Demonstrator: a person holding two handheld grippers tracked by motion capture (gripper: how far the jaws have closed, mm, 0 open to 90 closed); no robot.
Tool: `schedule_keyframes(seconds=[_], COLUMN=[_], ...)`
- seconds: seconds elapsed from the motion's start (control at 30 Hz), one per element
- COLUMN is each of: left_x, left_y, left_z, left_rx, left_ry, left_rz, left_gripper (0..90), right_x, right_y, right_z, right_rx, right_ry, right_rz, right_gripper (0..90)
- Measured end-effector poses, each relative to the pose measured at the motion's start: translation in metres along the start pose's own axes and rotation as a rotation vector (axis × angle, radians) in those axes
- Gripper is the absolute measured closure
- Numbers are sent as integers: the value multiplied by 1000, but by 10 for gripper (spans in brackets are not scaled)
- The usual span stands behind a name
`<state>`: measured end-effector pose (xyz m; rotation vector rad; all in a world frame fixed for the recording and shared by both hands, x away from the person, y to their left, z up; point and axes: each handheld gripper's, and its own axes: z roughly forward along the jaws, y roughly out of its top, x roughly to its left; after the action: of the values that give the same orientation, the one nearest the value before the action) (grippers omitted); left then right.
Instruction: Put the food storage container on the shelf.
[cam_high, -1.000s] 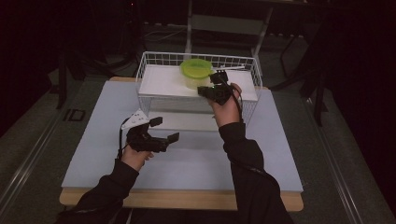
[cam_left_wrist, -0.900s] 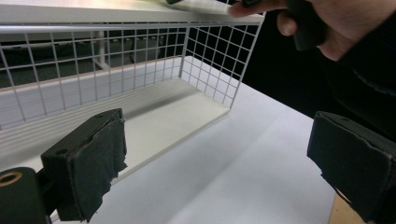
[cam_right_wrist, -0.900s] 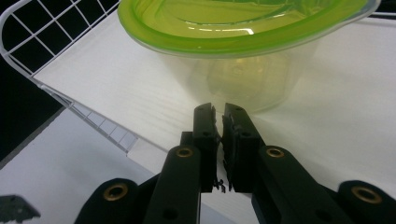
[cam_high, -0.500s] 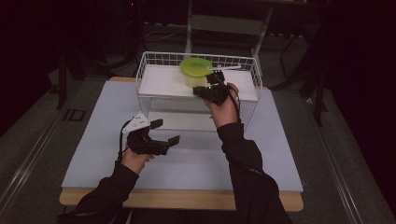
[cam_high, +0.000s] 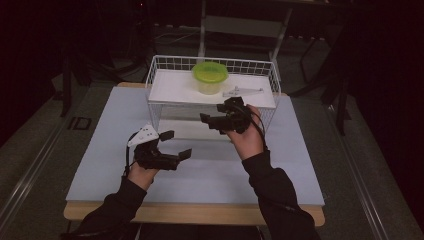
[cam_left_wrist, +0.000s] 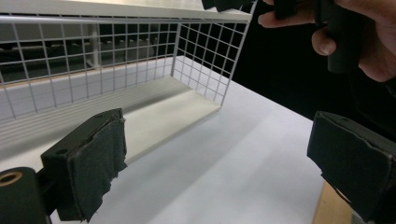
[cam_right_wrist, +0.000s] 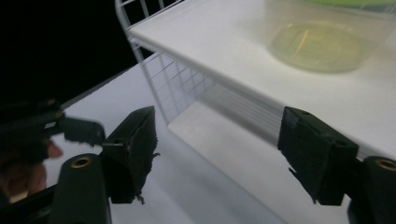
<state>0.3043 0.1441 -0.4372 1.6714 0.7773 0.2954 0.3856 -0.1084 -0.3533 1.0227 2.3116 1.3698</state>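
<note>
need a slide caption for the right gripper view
Open right claw faces the white shelf of a wire rack, a lime-lidded tub standing on top.

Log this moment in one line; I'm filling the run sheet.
left gripper: open, empty | right gripper: open, empty | green-lidded tub: on rack shelf

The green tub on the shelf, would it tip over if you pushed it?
Probably not easily: the tub looks squat and wide-based, so it would likely slide on the smooth white shelf. It looks like thin see-through plastic, seemingly empty, so probably light.
</note>
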Motion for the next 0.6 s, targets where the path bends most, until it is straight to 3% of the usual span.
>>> schedule_keyframes(seconds=[0.17,0.37,0.6], left_x=[-5,-12,-18], left_y=[-2,-5,-14], left_z=[-6,-12,-14], left_rx=[0,-1,27], left_ry=[-7,-26,-49], left_rz=[20,31,51], left_gripper=[56,57,56], right_x=[4,7,7], right_y=[-17,-42,-76], right_z=[-7,-13,-19], right_rx=[-25,-9,4], right_ry=[35,47,18], right_rz=[4,-14,-40], right_gripper=[203,203,205])
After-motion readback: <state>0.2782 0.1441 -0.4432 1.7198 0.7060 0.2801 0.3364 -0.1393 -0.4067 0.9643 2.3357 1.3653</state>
